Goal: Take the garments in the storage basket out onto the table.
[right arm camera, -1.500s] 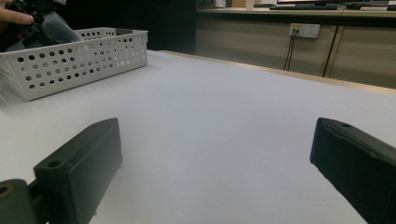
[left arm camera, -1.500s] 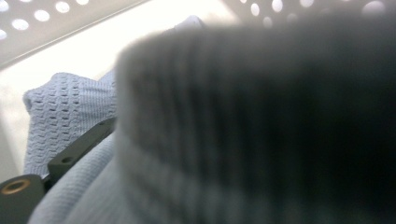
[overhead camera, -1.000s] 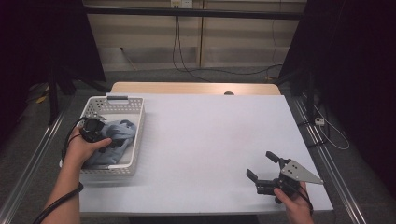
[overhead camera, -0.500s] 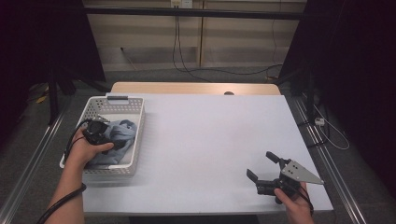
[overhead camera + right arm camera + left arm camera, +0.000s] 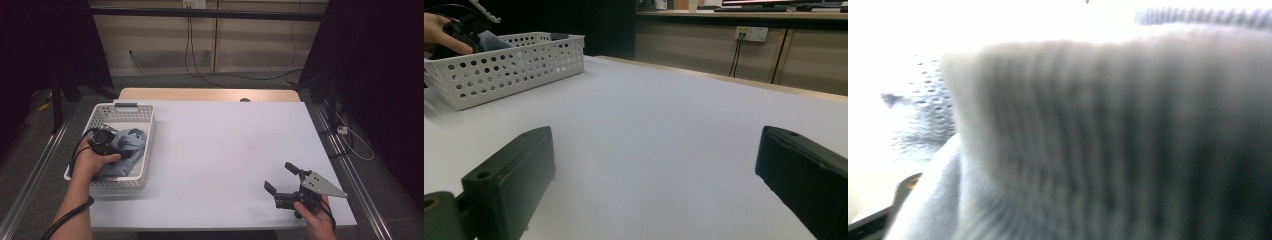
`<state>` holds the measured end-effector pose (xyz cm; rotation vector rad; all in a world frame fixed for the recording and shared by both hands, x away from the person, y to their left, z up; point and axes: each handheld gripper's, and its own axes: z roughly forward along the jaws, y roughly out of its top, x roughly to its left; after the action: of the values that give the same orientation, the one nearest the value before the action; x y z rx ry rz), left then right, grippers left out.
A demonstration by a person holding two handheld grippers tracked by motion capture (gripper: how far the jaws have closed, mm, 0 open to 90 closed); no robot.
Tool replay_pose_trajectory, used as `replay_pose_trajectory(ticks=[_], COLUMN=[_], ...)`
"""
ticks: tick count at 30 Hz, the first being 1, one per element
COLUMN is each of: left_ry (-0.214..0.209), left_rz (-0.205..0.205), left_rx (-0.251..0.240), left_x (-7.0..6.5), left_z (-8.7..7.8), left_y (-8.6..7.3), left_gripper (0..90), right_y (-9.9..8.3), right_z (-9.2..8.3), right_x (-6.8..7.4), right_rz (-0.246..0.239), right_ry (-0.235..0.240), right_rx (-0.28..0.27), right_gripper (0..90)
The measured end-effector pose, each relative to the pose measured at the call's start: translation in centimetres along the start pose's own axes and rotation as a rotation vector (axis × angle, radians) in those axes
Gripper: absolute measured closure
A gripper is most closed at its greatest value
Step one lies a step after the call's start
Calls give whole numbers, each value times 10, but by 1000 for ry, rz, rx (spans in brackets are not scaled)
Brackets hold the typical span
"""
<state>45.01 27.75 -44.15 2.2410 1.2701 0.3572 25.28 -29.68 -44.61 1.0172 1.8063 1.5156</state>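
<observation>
The left gripper's (image 5: pixel 107 141) jaws have just been closing into the blue-grey cloth (image 5: pixel 127 150) in the white basket (image 5: pixel 145 125) at the table's left edge; a pinch seems begun, though contact is unclear. The right gripper (image 5: pixel 281 182) rests spread near the front right corner.

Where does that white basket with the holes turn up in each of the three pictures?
High view: white basket at the table's left, grey-blue cloth inside.
Left gripper view: a blurred perforated wall at left, probably the basket.
Right gripper view: upper left.
Shared landmark: the cloth.
</observation>
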Motion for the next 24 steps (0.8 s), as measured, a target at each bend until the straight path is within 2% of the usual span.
replay_pose_trajectory(ticks=[3, 5, 12, 18, 24], left_ry=[4, 11, 27, 18, 23], left_rz=[-12, -19, -34, -68, -78], left_rx=[-8, -6, 36, 38, 56], left_x=[2, 3, 4, 5, 4], left_z=[-2, -3, -5, -7, -8], left_y=[-1, -1, 4, 5, 8], left_gripper=[314, 406, 507, 594, 641], right_y=[0, 0, 0, 0, 0], right_z=[0, 0, 0, 0, -1], right_x=[0, 0, 0, -1, -1], right_rz=[0, -1, 4, 4, 5], right_ry=[0, 1, 2, 2, 1], right_rx=[-1, 1, -3, -3, -4], right_gripper=[22, 22, 22, 22, 22])
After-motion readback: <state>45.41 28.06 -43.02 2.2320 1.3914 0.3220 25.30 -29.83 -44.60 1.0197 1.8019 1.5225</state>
